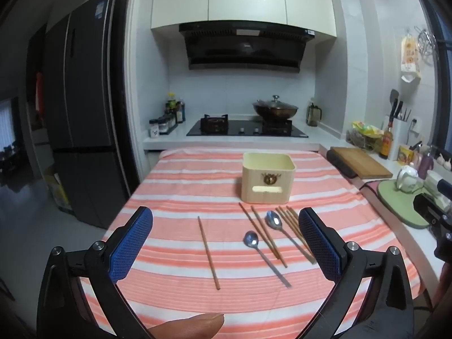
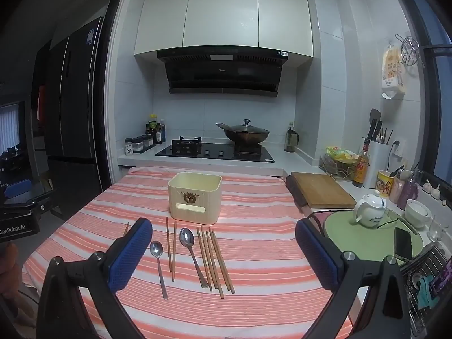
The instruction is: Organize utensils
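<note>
A cream utensil box point(image 1: 268, 180) point(image 2: 195, 197) stands empty on the striped cloth. In front of it lie wooden chopsticks and two metal spoons. One chopstick point(image 1: 208, 252) lies alone to the left; a pair of chopsticks point(image 1: 262, 234) point(image 2: 171, 248) lies between the small spoon point(image 1: 251, 238) point(image 2: 156, 250) and the large spoon point(image 1: 274, 221) point(image 2: 187, 238). A bundle of several chopsticks point(image 2: 216, 260) point(image 1: 293, 224) lies to the right. My left gripper point(image 1: 226, 220) and right gripper point(image 2: 223, 231) both hover open above the utensils, holding nothing.
The table point(image 2: 254, 254) wears a pink-and-white striped cloth. To the right are a wooden cutting board point(image 2: 322, 190), a green mat point(image 2: 367, 240) with a white teapot point(image 2: 368, 209), and a phone point(image 2: 403, 243). A stove with a wok point(image 2: 244, 135) stands behind.
</note>
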Tool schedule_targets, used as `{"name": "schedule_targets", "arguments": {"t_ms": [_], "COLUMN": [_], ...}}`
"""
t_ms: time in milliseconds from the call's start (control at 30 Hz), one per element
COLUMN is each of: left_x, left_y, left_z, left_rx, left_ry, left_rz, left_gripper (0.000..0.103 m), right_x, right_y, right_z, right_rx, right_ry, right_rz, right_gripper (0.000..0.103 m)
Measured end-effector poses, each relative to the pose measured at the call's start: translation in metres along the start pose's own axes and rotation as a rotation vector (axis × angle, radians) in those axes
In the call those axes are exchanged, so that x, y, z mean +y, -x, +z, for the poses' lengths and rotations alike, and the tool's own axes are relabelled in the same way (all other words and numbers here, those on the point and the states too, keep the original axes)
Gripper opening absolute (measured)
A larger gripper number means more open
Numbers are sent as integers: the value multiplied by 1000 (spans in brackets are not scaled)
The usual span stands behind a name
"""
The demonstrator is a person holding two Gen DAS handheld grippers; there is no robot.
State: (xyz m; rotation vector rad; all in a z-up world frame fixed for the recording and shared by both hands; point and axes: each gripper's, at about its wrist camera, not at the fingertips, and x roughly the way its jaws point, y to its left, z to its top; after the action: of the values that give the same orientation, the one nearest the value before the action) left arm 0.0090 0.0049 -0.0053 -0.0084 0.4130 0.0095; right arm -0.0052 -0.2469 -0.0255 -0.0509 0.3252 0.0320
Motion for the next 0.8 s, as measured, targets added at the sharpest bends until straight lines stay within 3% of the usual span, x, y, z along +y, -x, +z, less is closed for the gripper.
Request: {"name": "schedule_targets", "arguments": {"t_ms": [800], "left_x": [-1], "left_y": [-1], "left_z": [-8], "left_rx": [7], "left_ry": [3], "left_rz": [3], "left_gripper": [103], "right_x": [-1], "right_y": [-1], "right_z": [2], "right_rx": [4], "right_ry": [-7], "right_rz": [-6], "right_gripper": [103]}}
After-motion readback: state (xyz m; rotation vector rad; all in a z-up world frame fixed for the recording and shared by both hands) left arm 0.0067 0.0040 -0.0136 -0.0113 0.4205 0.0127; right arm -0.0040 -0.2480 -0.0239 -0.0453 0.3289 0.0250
